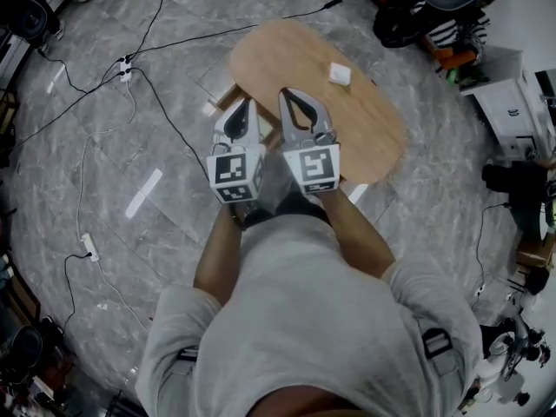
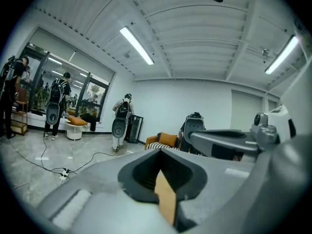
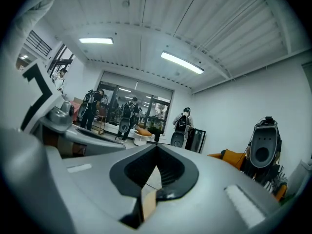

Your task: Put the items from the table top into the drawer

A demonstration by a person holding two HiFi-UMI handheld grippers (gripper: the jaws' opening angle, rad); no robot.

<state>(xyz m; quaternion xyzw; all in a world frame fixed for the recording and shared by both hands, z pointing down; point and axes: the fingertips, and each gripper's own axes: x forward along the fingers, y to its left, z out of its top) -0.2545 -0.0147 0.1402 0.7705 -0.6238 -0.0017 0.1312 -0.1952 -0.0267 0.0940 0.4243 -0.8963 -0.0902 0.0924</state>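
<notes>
An oval wooden table point(image 1: 373, 129) stands ahead of me with one small white item point(image 1: 339, 74) on its far part. No drawer shows in any view. My two grippers are raised side by side in front of my chest, over the table's near edge. The left gripper point(image 1: 244, 102) has its jaws together with nothing between them, and the right gripper point(image 1: 286, 93) is the same. Both point roughly level across the room: the left gripper point(image 2: 161, 151) and the right gripper point(image 3: 157, 146) show only shut, empty jaws against the hall.
Cables and power strips point(image 1: 126, 66) run over the grey marble floor left of the table. Equipment and white boxes point(image 1: 512, 102) crowd the right side. Several people with backpacks point(image 2: 121, 121) stand far off, near a striped sofa with an orange cushion point(image 2: 166, 139).
</notes>
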